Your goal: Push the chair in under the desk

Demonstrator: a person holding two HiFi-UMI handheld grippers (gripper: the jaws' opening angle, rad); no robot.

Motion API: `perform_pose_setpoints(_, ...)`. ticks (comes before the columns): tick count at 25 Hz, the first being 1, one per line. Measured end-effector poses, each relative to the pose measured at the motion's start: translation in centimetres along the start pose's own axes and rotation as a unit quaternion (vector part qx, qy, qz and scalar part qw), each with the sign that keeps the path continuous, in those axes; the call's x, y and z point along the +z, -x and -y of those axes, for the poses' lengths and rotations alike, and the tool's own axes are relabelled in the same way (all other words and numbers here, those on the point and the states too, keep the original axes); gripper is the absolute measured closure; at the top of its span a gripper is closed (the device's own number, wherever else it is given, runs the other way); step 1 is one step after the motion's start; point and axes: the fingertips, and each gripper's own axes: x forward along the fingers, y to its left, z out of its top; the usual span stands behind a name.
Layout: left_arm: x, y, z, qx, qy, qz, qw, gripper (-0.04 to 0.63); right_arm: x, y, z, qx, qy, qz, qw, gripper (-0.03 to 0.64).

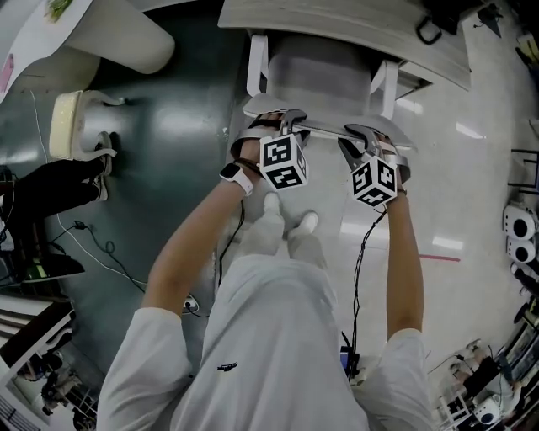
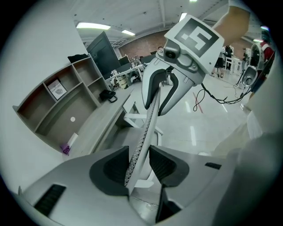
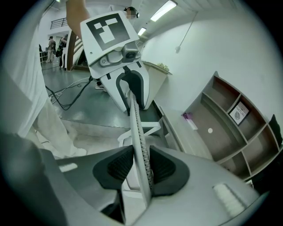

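From above, we face a white chair (image 1: 316, 71) at twelve o'clock, its seat tucked partly beneath the pale grey surface (image 1: 337, 25). At eleven o'clock the left gripper (image 1: 285, 120) pinches the thin, perforated backrest edge (image 2: 141, 132) between its fingers (image 2: 110, 165). At one o'clock the right gripper (image 1: 364, 135) clamps its fingers (image 3: 166, 165) on the same edge. White armrests (image 1: 257, 63) flank the seat.

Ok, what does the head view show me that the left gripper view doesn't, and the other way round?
Only the head view: the person's watch and the left tool's marker cube. Only the left gripper view: the shelf unit on the desk, and that tool's pads pressed on the backrest's mesh edge. Both: the right tool gripping the backrest, and the desk.
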Motion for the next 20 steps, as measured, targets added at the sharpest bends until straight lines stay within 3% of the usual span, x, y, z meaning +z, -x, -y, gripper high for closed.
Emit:
perform_pose_setpoints(9,0.8,-2.5,-3.8,0.01,0.009,-0.005,0.9999,0.445,-0.7,-2.3,4.2,-0.002,-0.003,-0.01,1.0,0.485)
perform_pose_setpoints(20,2.6,-6.8,-12.0,0.028,0.007,-0.002,0.9996,0.443,-1.3,-6.5,12.9,-0.027,0.005,-0.022,0.999,0.474)
